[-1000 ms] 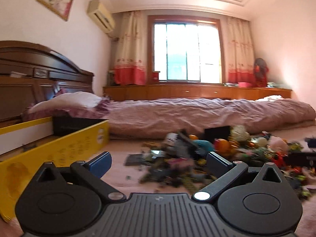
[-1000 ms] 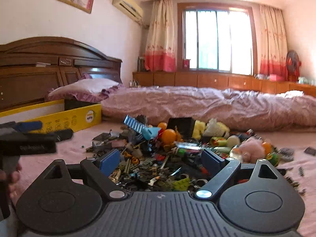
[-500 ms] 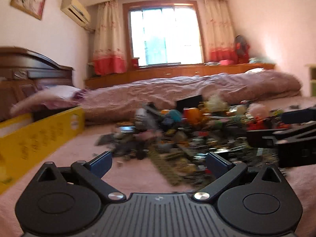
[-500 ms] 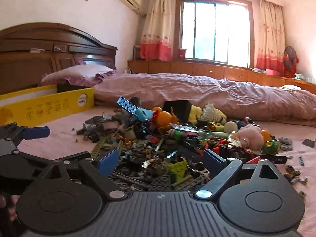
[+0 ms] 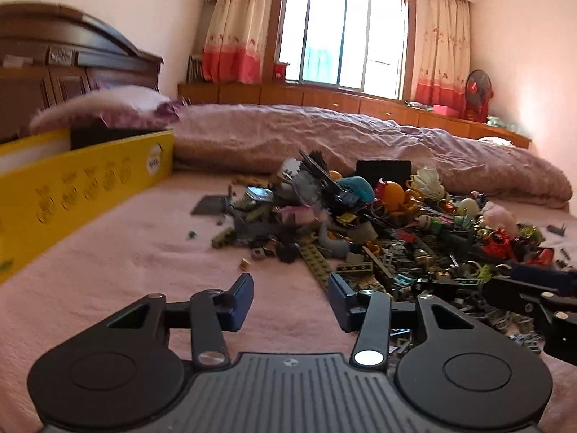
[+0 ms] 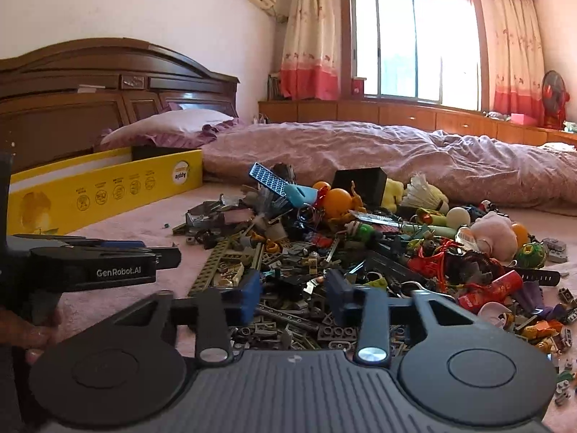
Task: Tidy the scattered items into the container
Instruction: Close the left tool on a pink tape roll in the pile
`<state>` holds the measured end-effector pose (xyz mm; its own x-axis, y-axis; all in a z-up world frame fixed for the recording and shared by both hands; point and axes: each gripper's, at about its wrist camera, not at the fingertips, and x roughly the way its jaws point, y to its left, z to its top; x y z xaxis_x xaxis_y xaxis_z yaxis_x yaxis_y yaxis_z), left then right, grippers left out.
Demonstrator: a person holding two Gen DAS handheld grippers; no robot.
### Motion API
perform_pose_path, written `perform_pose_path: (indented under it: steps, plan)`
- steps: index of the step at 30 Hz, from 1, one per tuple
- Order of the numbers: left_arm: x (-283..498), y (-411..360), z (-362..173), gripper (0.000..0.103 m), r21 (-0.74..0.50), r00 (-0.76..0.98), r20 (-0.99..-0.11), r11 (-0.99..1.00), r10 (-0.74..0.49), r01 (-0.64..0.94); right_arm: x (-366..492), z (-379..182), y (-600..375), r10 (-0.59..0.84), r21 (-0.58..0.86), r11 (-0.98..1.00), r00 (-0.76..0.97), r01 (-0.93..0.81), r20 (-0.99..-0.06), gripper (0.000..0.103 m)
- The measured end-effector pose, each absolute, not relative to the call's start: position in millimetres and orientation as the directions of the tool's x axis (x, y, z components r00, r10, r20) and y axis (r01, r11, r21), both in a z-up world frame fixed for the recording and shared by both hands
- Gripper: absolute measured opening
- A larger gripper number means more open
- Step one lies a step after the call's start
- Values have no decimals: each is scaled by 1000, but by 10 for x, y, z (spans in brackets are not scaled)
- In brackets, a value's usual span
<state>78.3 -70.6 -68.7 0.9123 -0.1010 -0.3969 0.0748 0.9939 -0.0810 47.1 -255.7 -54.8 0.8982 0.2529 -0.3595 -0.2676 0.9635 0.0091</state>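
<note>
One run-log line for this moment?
left gripper: closing, empty, over pink blanket | right gripper: closing over brick pile, no grip | yellow box: beyond, left

A pink bedspread (image 6: 119, 223) covers the bed. On it, right of centre, sprawls a heap of toy bricks and trinkets (image 6: 342, 245). A yellow cardboard box (image 6: 108, 191) lies far left, a rumpled purple quilt (image 6: 396, 151) along the far side.

A home bedroom: wooden headboard (image 6: 108, 83), pillow (image 6: 169, 130), rumpled quilt (image 6: 360, 151), curtained window (image 6: 414, 39)
</note>
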Motion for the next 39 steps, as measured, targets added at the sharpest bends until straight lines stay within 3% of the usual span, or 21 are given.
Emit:
perform_pose_path:
  steps: [5,11,16,20,23,26,31,35,39]
  plan:
    - [660,-816,-675,53,31,953,-303,1000,9,0,491,-595,-2565,257,25,964,897,-266,-359,16]
    - [695,-823,-604,54,53,952,-307,998,-15,33,568,-570,-2527,261,18,962,898,-273,-354,15]
    - [928,-759,-508,49,124,973,-228,992,29,0,940,-415,-2418,294,-98,933,889,-347,-352,15]
    - [1260,-624,-459,49,62,976,-213,997,55,-43,1360,-518,-2340,286,-204,897,868,-391,-406,15]
    - [1543,-472,-424,49,-6,962,-267,997,67,-71,1566,-583,-2390,295,-118,913,830,-391,-473,16]
    - [1884,-218,-413,51,-137,934,-355,987,34,-88,1616,-563,-2354,324,-159,884,822,-439,-469,16]
    - [2088,34,-531,65,-231,907,-421,966,12,-120,1724,-478,-2385,328,-189,877,838,-441,-436,22]
    - [1971,-150,-457,82,-195,941,-329,981,-78,13,1719,-521,-2481,319,-168,889,839,-427,-441,30]
    - [2007,-496,-463,82,-112,927,-294,972,-232,207,1620,-505,-2452,338,-177,879,840,-443,-426,42]
